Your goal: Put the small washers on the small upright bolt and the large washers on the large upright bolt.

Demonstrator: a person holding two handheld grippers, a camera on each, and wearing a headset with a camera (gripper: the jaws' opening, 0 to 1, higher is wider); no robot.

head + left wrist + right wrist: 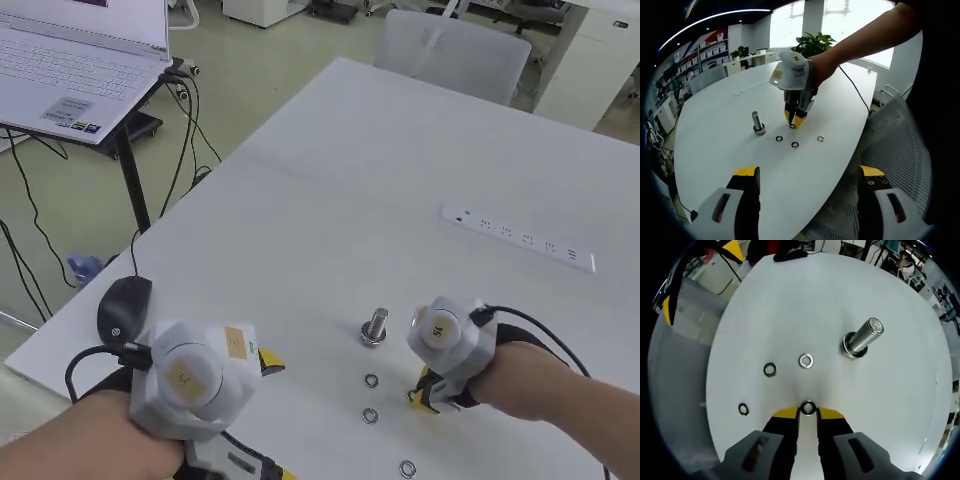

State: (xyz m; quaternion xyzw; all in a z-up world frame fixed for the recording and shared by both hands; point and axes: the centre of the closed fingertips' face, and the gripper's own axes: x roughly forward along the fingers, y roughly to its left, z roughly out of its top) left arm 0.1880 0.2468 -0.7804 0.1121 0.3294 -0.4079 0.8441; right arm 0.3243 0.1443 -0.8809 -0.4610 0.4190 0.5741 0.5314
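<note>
Underneath everything, a white table [400,170] carries the work. A pale mesh chair [455,50] stands at its far end, and an open laptop [70,60] sits on a stand off its left side. A white power strip [520,238] lies on the table well beyond the hardware, and a dark mouse [124,308] rests near the left edge.

The left gripper [809,172] is held back at the near edge. Its jaws are spread wide with nothing between them, and it looks across at the other hand.

The right gripper [808,412] points steeply down at the table, just beside the row of parts. Its yellow-tipped jaws are drawn almost together and pinch a small washer [808,408] right at the tips. The tips are at or just above the surface, and I cannot tell whether the washer is lifted clear.

The upright bolt [863,337], threaded and silver, stands on the table near the right gripper with a metal ring round its foot. Whether that ring is a washer or the bolt's own head is not clear.

Three loose washers [806,360] lie flat in a line on the bare table. The nearest is just beside the bolt, and the others [770,369] [743,409] trail away from it, each apart from the next.
</note>
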